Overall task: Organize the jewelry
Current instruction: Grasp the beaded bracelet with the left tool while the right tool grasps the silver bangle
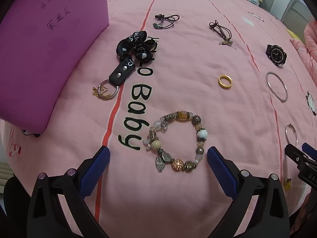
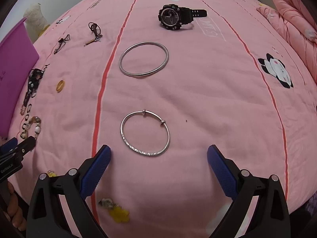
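Observation:
A beaded charm bracelet [image 1: 176,141] lies on the pink quilt just ahead of my left gripper [image 1: 158,154], which is open and empty. Farther off lie a gold ring [image 1: 225,81], a black lanyard with a key ring [image 1: 130,57], two cord necklaces [image 1: 165,21] [image 1: 221,32], a black watch [image 1: 276,55] and a plain silver bangle [image 1: 276,86]. In the right wrist view a thin silver bangle with two beads [image 2: 145,133] lies between the tips of my open right gripper [image 2: 158,154]. Beyond it sit the plain bangle [image 2: 143,59] and the watch [image 2: 174,17].
A purple box [image 1: 39,45] stands at the left on the quilt [image 1: 178,188]. A yellow charm [image 2: 116,211] lies under my right gripper. The right gripper's tip [image 1: 299,158] shows at the left view's right edge. A folded pink blanket [image 2: 293,19] lies far right.

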Tool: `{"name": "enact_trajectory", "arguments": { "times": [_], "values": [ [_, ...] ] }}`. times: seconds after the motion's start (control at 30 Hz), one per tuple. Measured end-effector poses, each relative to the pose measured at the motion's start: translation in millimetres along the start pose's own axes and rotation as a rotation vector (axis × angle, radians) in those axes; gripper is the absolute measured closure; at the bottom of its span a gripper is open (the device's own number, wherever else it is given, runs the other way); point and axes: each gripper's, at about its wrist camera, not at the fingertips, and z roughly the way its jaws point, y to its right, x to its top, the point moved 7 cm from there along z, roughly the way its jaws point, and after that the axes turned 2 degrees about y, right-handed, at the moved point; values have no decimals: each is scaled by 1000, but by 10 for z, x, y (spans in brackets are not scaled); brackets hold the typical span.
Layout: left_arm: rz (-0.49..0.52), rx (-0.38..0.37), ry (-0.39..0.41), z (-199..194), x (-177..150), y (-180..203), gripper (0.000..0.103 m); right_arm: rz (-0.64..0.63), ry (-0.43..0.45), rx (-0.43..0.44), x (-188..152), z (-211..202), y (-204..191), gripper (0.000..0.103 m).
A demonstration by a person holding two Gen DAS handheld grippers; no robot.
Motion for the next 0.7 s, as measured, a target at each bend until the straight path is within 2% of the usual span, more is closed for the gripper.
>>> {"name": "enact_trajectory", "arguments": {
  "times": [0.4, 0.6, 0.67, 0.7],
  "values": [
    [68, 78, 28, 155, 103, 130, 5, -47, 27, -40, 43, 127, -24, 10],
    [61, 91, 40, 164, 141, 143, 6, -66, 32, -42, 46, 134, -39, 11],
    [57, 74, 36, 149, 139, 139, 9, -76, 31, -32, 52, 118, -62, 18],
    [57, 59, 36, 138, 135, 150, 17, -85, 31, -29, 53, 107, -89, 21]
  ]
}}
